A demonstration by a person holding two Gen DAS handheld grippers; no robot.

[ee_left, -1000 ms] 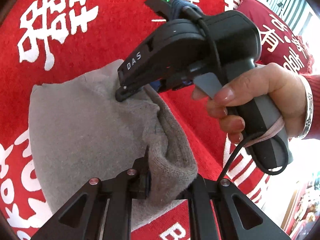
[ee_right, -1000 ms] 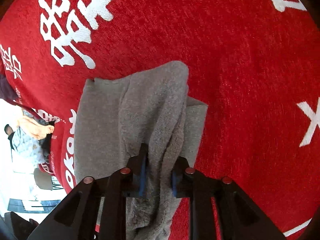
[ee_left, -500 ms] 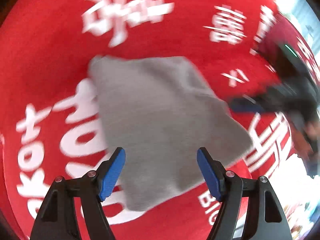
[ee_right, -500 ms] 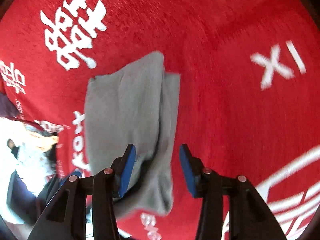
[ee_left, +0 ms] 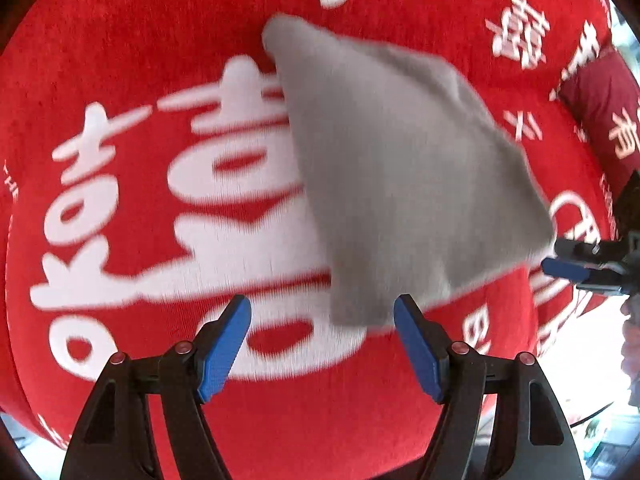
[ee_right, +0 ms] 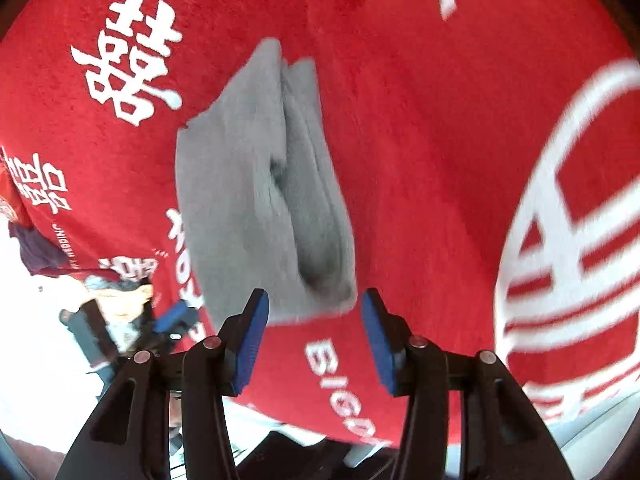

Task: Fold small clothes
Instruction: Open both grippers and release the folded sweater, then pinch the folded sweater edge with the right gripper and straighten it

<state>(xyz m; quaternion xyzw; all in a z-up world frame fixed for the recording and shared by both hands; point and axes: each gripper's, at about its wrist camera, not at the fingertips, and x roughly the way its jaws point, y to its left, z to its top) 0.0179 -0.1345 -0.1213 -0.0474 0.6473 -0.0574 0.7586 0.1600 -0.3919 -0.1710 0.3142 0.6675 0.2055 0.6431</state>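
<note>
Both grippers had a pinch on the grey cloth a second ago; now both have let go and backed off, and the cloth lies by itself on the red cloth-covered table (ee_left: pixel 120 60).

In the left wrist view the left gripper (ee_left: pixel 322 346) has its jaws wide apart with nothing in them. The folded grey garment (ee_left: pixel 400 168) sits from the centre of that frame out toward 2 o'clock, its near corner dipping just between the blue pads without either touching it. The right gripper (ee_left: pixel 580 268) peeks in at 3 o'clock, just off the garment's corner.

In the right wrist view the right gripper's jaws are about halfway apart and opening, also empty. The garment runs from 12 o'clock down toward the centre, its near end just ahead of the pads, and you can see the layers stacked along its right edge, a bit puffy with a dark gap between them. The left gripper shows at 8 o'clock with a person behind it, blurry.

Looks like one fold has just been laid down and released. Whether it's done or needs another fold is hard to call. If it does, the next move probably means re-gripping an end with both jaws and carrying it over evenly, or pressing those loose layers flat so the stack doesn't spring open.
</note>
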